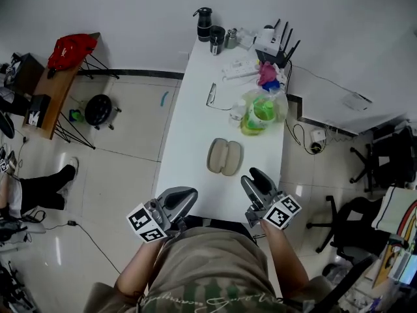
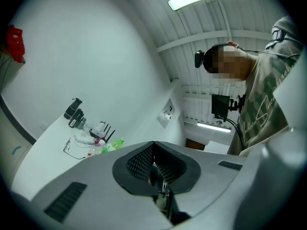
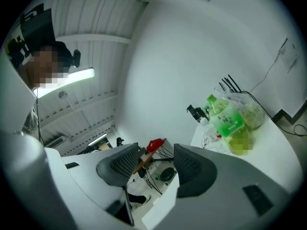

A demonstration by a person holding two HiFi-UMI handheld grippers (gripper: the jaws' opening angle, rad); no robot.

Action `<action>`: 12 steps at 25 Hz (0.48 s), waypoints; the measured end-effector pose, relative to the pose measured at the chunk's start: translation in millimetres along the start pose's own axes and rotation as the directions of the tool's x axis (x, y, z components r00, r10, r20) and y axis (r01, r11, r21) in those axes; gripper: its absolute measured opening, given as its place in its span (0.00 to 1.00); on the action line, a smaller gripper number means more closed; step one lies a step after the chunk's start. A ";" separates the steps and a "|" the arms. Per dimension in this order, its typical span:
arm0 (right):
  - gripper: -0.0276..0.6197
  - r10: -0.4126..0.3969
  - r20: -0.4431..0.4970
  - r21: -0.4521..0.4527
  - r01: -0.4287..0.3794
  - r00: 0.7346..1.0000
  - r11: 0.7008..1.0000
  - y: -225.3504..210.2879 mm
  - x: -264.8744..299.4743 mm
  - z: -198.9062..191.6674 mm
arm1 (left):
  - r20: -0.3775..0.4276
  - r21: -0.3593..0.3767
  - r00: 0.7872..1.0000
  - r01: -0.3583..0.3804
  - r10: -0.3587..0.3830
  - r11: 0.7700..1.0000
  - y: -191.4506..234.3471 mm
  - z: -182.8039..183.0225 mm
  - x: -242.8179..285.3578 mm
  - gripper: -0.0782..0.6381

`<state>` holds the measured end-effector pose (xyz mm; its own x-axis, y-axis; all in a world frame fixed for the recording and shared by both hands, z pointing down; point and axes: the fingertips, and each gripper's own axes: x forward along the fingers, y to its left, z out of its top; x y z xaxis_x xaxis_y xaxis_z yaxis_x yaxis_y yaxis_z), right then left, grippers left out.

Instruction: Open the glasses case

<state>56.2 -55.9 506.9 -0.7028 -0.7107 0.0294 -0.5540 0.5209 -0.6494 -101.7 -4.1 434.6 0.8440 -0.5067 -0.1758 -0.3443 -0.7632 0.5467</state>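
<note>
Our left gripper (image 2: 154, 152) has its jaws pressed together, with nothing between them. Beyond it, to its left, we see a white table (image 2: 43, 147) carrying glasses (image 2: 72, 149), a green bottle (image 2: 112, 145) and a black flask (image 2: 73, 108).

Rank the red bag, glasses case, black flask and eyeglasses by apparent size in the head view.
1. red bag, narrowly largest
2. glasses case, close behind; the bag lies farther away, so that order is unsure
3. black flask
4. eyeglasses, a thin outline
</note>
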 end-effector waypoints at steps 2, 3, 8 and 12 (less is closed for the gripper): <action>0.41 0.046 0.013 -0.061 -0.045 0.999 0.997 33.2 -0.3 9.3 | 0.015 -0.017 0.998 0.056 -0.055 0.998 -6.1 0.8 4.4 0.12; 0.32 0.065 0.019 -0.103 -0.063 0.998 0.993 49.3 -0.7 13.1 | 0.022 -0.028 0.996 0.083 -0.082 0.996 -8.7 1.3 6.0 0.12; 0.06 0.090 0.007 -0.299 -0.083 0.996 0.950 107.9 2.0 17.4 | -0.016 -0.011 0.983 0.184 -0.184 0.983 -16.9 -6.3 8.4 0.12; 0.06 0.083 -0.025 -0.360 -0.086 0.996 0.929 138.0 17.2 -1.1 | -0.056 -0.061 0.969 0.239 -0.242 0.969 -11.9 -12.7 -8.5 0.12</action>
<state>-32.8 4.3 418.7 -0.7571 -0.6533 -0.0053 -0.6149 0.7154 -0.3318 -99.7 14.3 440.1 0.9237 -0.2839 -0.2571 -0.1073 -0.8362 0.5378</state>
